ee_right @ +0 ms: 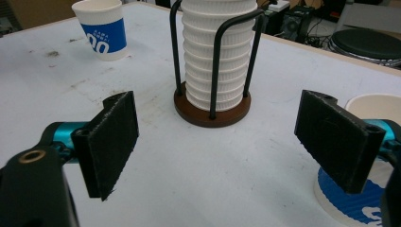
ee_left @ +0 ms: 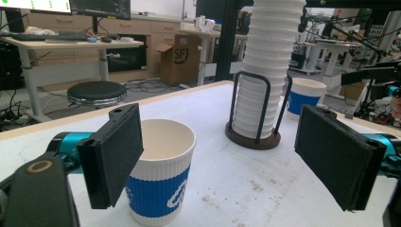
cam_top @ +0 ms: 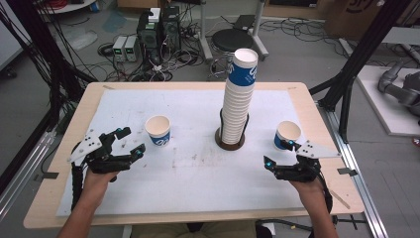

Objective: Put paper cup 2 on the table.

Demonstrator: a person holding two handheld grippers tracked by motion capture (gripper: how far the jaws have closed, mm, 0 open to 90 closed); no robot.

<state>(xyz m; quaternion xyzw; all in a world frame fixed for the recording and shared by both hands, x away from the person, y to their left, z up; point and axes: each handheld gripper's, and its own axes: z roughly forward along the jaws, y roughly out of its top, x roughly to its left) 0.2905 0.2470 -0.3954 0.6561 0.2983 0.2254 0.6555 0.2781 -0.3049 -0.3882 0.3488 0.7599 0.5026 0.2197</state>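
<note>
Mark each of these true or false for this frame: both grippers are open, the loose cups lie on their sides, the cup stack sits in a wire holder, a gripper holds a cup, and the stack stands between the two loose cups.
1. Both the left gripper and the right gripper have open jaws. True.
2. The loose cups lie on their sides. False: the left cup and the right cup stand upright, mouths up.
3. The cup stack sits in a black wire holder with a round brown base. True.
4. A gripper holds a cup. False: neither gripper's jaws press on anything.
5. The stack stands between the two loose cups. True.
</note>
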